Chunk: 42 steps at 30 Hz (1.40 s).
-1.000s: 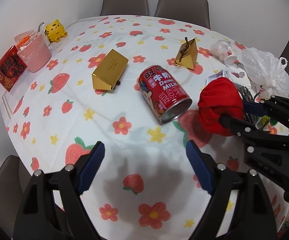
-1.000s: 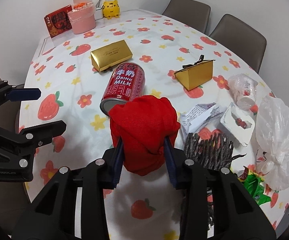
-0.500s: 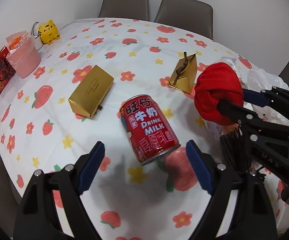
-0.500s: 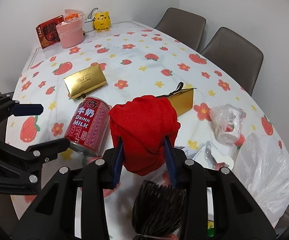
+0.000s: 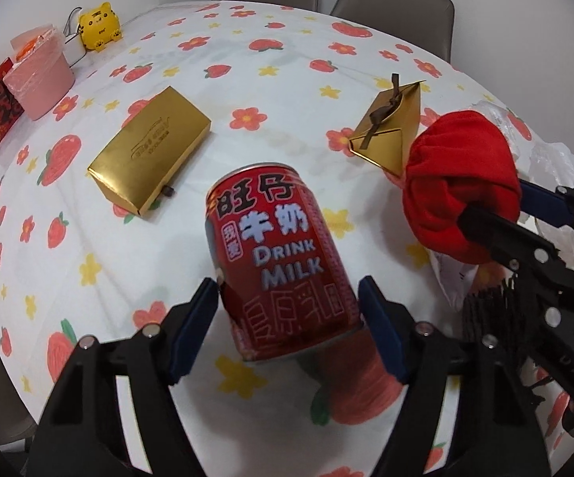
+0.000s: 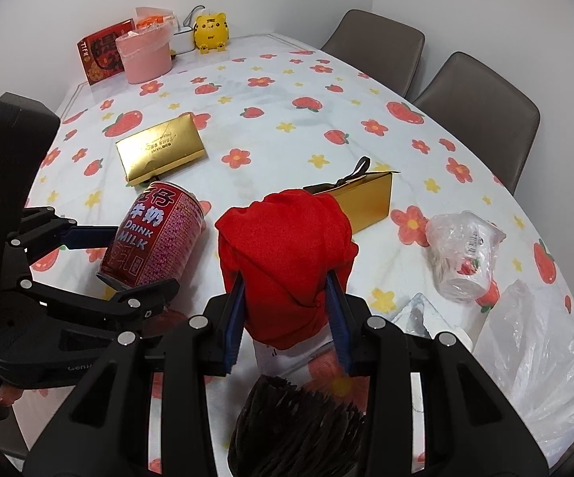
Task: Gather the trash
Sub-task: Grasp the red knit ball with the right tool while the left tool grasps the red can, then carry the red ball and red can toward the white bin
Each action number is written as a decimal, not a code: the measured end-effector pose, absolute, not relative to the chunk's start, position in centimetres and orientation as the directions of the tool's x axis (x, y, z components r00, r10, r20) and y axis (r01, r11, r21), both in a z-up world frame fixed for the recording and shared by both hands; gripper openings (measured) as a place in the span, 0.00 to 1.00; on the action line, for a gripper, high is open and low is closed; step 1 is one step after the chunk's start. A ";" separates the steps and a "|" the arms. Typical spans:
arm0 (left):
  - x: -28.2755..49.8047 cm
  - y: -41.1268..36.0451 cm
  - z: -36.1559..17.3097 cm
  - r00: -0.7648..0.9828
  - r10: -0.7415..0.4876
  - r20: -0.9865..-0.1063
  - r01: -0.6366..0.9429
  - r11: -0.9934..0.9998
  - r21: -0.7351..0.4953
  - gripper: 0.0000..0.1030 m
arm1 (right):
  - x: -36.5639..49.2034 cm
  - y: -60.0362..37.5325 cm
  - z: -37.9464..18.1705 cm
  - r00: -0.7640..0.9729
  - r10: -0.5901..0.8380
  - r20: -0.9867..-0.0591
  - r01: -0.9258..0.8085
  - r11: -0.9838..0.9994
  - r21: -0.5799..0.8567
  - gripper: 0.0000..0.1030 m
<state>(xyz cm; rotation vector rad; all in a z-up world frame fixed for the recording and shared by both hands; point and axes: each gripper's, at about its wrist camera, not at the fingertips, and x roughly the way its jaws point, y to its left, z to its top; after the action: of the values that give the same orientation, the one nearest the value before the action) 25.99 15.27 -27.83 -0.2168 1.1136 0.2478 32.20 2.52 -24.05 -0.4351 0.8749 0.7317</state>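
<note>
A red milk drink can (image 5: 279, 246) lies on its side on the strawberry-print tablecloth (image 5: 247, 59). My left gripper (image 5: 287, 298) straddles its near end and its jaws are closing. The blue pads (image 5: 203, 310) sit close beside the can's sides with no clear press, as the right wrist view also shows, with the can (image 6: 155, 234) inside the left gripper (image 6: 136, 262). My right gripper (image 6: 285, 288) is shut on a bunched red cloth (image 6: 283, 238), held above the table to the right of the can. The cloth (image 5: 457, 167) and right gripper (image 5: 497, 202) appear at the right.
A flat gold box (image 6: 159, 151) and a gold ribboned pouch box (image 6: 366, 202) lie beyond the can. A crumpled plastic cup (image 6: 465, 254), a white plastic bag (image 6: 533, 365) and dark pleated paper (image 6: 298, 425) are at the right. A pink tub (image 6: 143, 57) and a yellow tiger figure (image 6: 209, 31) stand far back.
The left gripper came forward and down until the can lay between its fingers, and the jaws narrowed. The right gripper carried the red cloth further over the table.
</note>
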 end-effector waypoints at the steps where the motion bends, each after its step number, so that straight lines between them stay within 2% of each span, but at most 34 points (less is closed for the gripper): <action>1: 26.1 15.2 -27.8 0.421 0.094 -0.902 -0.304 0.952 -0.043 0.70 | 32.2 2.5 -24.1 0.427 0.395 -0.814 -0.730 0.681 -0.052 0.35; 13: 25.2 14.7 -27.3 0.418 0.121 -0.900 -0.317 0.948 -0.019 0.69 | 31.6 2.5 -23.8 0.417 0.401 -0.815 -0.742 0.669 -0.050 0.35; 23: 21.6 15.1 -24.4 0.445 0.197 -0.874 -0.344 0.938 0.036 0.66 | 29.7 2.9 -22.0 0.427 0.413 -0.804 -0.737 0.674 -0.046 0.35; 32: 17.6 15.6 -21.9 0.467 0.190 -0.864 -0.342 0.939 0.022 0.64 | 26.3 2.9 -19.2 0.456 0.421 -0.784 -0.719 0.693 -0.046 0.35; 42: 13.7 13.6 -18.9 0.512 0.142 -0.847 -0.235 0.972 0.021 0.64 | 21.4 1.0 -16.2 0.510 0.402 -0.761 -0.670 0.740 -0.058 0.35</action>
<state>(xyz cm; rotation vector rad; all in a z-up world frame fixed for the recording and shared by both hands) 13.74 13.58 -18.91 -0.1008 1.0084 0.2273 21.45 1.01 -16.18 -0.3699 0.8043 0.6631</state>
